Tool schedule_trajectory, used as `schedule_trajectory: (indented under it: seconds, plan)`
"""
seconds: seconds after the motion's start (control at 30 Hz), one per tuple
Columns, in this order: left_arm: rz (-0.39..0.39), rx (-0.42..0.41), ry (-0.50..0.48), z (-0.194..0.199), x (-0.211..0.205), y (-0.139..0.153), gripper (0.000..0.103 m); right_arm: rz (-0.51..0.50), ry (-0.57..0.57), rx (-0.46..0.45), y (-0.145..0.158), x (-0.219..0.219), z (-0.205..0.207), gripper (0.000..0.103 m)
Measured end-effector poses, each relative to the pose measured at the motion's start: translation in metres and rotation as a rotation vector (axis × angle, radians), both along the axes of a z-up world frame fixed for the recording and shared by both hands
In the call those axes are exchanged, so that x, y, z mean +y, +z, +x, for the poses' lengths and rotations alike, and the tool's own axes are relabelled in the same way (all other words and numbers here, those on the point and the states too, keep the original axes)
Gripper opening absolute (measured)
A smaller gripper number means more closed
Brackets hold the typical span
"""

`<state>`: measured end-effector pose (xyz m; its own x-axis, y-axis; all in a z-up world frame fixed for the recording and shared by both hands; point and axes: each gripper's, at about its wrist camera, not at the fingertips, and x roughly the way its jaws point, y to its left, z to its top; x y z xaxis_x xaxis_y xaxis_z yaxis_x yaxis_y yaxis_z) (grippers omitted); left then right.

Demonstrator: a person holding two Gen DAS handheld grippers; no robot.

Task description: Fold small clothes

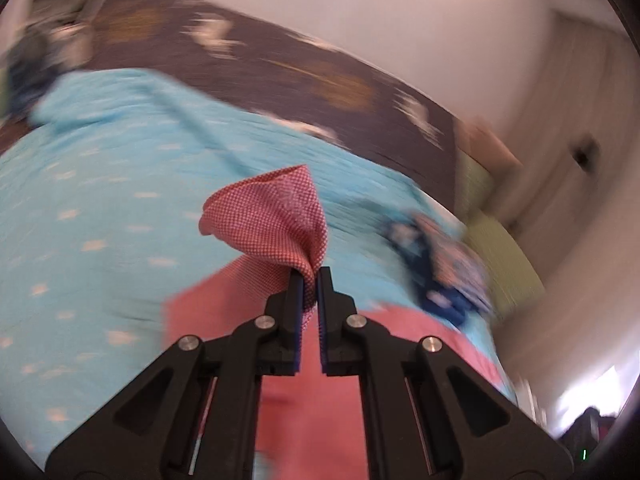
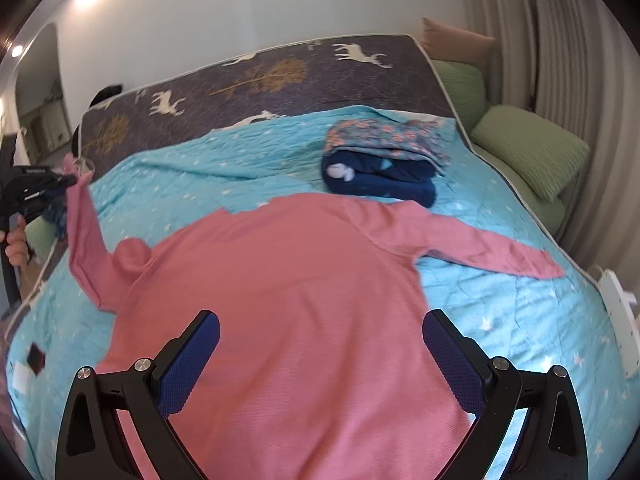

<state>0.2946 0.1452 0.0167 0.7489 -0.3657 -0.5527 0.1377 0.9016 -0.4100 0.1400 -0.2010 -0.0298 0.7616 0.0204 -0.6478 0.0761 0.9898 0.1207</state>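
Bedding fills most of the room from where I stand: a turquoise quilt (image 2: pixel 208 168) scattered with small white stars covers the near part of the bed, and beyond it lies a dark blanket (image 2: pixel 280 80) printed with white deer and golden trees. Two green pillows (image 2: pixel 532 156) sit along the right edge, against a ribbed pale wall.

Spread flat across the quilt is a pink long-sleeved top (image 2: pixel 288 300), front or back I cannot tell. One sleeve stretches out flat to the right, its cuff lying near the quilt's edge. The other sleeve rises off the bed on the left, lifted by its cuff.

Past the top sits a stack of folded clothes (image 2: pixel 384 160), a floral piece lying on dark blue ones, close to the pink fabric though I cannot tell whether they touch.

The left gripper (image 1: pixel 311 276) has its fingers pressed together on the pink cuff, which bunches up and fans out just above the tips; its view is blurred. A bare hand (image 2: pixel 15 246) grips its handle at the left edge of the right wrist view.

The right gripper (image 2: pixel 320 344) hangs over the body of the top with its blue-padded fingers (image 2: pixel 192 356) spread wide, holding nothing.

A white power strip (image 2: pixel 620 320) lies off the bed's right side.
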Motion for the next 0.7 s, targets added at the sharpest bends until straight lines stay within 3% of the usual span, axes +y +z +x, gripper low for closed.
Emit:
schedule_trajectory:
  seconds: [0.17, 0.2, 0.3, 0.4, 0.53, 0.7]
  plan:
    - [0.031, 0.016, -0.326, -0.014, -0.122, -0.017, 0.008, 0.044, -0.083, 0.019, -0.007, -0.035, -0.004, 0.103]
    - [0.043, 0.027, -0.356, -0.017, -0.135, -0.023, 0.013, 0.053, -0.098, 0.029, -0.01, -0.042, -0.004, 0.103]
    - [0.091, 0.066, -0.455, -0.032, -0.156, -0.039, 0.046, 0.073, -0.124, 0.054, -0.018, -0.061, -0.006, 0.103]
    - [0.173, 0.018, -0.432, -0.055, -0.143, -0.04, 0.058, 0.103, -0.117, 0.077, -0.025, -0.073, -0.006, 0.103]
    - [0.309, -0.059, -0.286, -0.078, -0.105, -0.037, 0.071, 0.189, -0.067, 0.099, -0.03, -0.081, 0.003, 0.103]
    - [0.399, 0.021, -0.137, -0.085, -0.052, -0.064, 0.073, 0.351, 0.097, 0.143, -0.04, -0.071, 0.036, 0.103]
